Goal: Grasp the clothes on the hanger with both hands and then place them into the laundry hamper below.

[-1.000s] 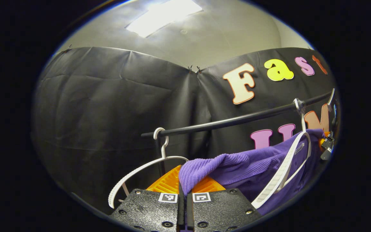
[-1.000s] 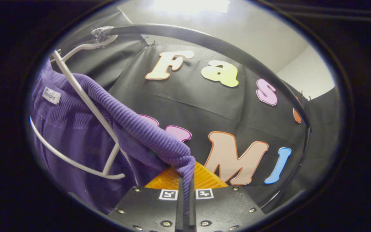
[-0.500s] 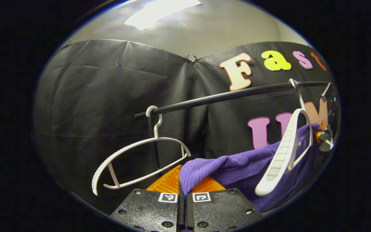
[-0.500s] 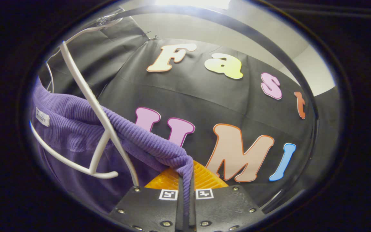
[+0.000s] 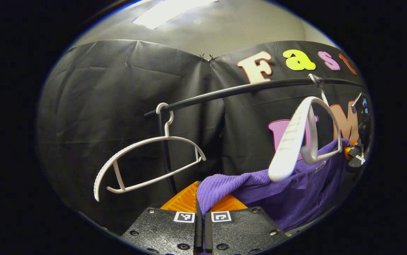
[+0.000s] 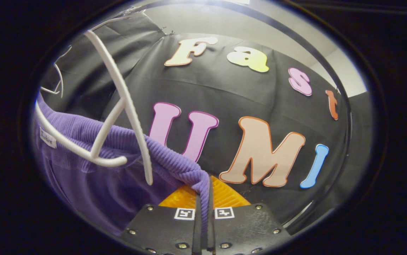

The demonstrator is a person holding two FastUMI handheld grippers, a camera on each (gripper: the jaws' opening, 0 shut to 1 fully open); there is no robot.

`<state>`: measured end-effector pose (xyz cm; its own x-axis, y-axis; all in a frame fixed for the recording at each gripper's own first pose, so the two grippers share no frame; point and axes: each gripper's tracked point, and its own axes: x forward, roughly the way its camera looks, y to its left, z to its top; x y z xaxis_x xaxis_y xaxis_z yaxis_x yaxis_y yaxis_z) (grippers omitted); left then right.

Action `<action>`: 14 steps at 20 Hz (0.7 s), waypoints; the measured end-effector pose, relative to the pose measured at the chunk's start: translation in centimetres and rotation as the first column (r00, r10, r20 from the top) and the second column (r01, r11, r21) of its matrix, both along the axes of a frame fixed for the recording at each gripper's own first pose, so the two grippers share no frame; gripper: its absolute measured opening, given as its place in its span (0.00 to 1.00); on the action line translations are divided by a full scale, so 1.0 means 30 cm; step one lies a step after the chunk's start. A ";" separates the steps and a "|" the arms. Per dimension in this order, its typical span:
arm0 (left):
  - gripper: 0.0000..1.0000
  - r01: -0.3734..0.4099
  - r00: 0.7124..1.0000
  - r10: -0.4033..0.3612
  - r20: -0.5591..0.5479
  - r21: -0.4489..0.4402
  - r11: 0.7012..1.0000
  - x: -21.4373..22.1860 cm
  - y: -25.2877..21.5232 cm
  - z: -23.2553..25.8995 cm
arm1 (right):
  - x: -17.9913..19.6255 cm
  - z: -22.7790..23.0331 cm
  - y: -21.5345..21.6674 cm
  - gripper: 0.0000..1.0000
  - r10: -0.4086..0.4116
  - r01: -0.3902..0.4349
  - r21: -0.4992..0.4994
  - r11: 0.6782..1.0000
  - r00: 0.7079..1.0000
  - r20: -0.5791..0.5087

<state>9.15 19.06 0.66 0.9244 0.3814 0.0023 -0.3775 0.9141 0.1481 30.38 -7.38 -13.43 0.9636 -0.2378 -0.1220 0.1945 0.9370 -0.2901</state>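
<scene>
Left gripper (image 5: 203,209) first: its two fingers are pressed together with a fold of the purple garment (image 5: 277,191) pinched between them, ribbed knit bunching up right at the tips. Over in the right gripper view, the right gripper (image 6: 203,209) is clamped the same way on the opposite end, a thick corded edge of the same garment (image 6: 93,184) running down into the slit between its fingers.

So the cloth hangs as a sling between the two grippers, its long axis running from one to the other, sagging in the middle. In the left gripper view the other gripper shows far right, at the cloth's far end.

Now the relation that matters: the white hanger (image 5: 302,138) it came from sits just above the fabric, tilted hard, its lower tip touching or nearly touching the knit. Whether it is fully free of the neck opening I cannot tell. Judged from here, the cloth needs to go straight down and clear of that tip.

Farther left, an empty hanger (image 5: 147,163), ridged plastic, curved shoulders, hangs on the dark rail (image 5: 246,88), well apart from the cloth.

The garment looks soft, floppy, with a small sewn label (image 6: 47,137) at the collar. The hamper would be below.
</scene>
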 end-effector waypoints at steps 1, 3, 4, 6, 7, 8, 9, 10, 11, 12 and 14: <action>0.03 -0.001 1.000 0.001 -0.006 0.000 1.000 -0.005 0.000 -0.009 | -0.013 -0.013 0.001 0.08 0.002 -0.002 0.000 1.000 1.000 -0.008; 0.03 -0.005 1.000 0.005 -0.016 -0.002 1.000 -0.016 -0.004 -0.027 | -0.030 -0.037 0.004 0.06 0.006 -0.006 -0.002 1.000 1.000 -0.022; 0.03 -0.006 1.000 0.006 -0.021 -0.004 1.000 -0.023 -0.007 -0.035 | -0.041 -0.050 0.002 0.06 0.007 -0.007 -0.006 1.000 1.000 -0.030; 0.03 -0.008 0.999 0.008 -0.031 -0.001 1.000 -0.036 -0.011 -0.053 | -0.067 -0.067 0.007 0.06 0.011 -0.011 -0.002 1.000 0.999 -0.041; 0.03 -0.010 0.999 0.010 -0.038 0.001 1.000 -0.045 -0.011 -0.063 | -0.079 -0.076 0.006 0.04 0.011 -0.011 0.000 1.000 0.999 -0.046; 0.03 -0.010 0.999 0.010 -0.046 0.002 1.000 -0.050 -0.016 -0.073 | -0.088 -0.089 0.004 0.06 0.014 -0.013 0.002 1.000 0.999 -0.052; 0.03 -0.010 0.999 0.010 -0.051 0.001 1.000 -0.059 -0.020 -0.084 | -0.102 -0.100 0.005 0.06 0.016 -0.016 0.003 1.000 0.998 -0.058; 0.03 -0.009 0.998 0.009 -0.057 0.000 1.000 -0.066 -0.027 -0.093 | -0.119 -0.111 0.010 0.06 0.019 -0.019 0.004 1.000 0.998 -0.066; 0.02 -0.008 0.998 0.008 -0.062 0.002 1.000 -0.075 -0.033 -0.103 | -0.134 -0.124 0.012 0.04 0.020 -0.020 0.008 1.000 0.997 -0.077; 0.03 -0.008 0.998 0.009 -0.068 0.008 1.000 -0.080 -0.037 -0.110 | -0.148 -0.139 0.017 0.06 0.027 -0.026 0.015 1.000 0.996 -0.086; 0.02 0.004 0.997 -0.003 -0.080 0.006 1.000 -0.096 -0.055 -0.126 | -0.181 -0.166 0.039 0.06 0.038 -0.037 0.017 0.999 0.994 -0.103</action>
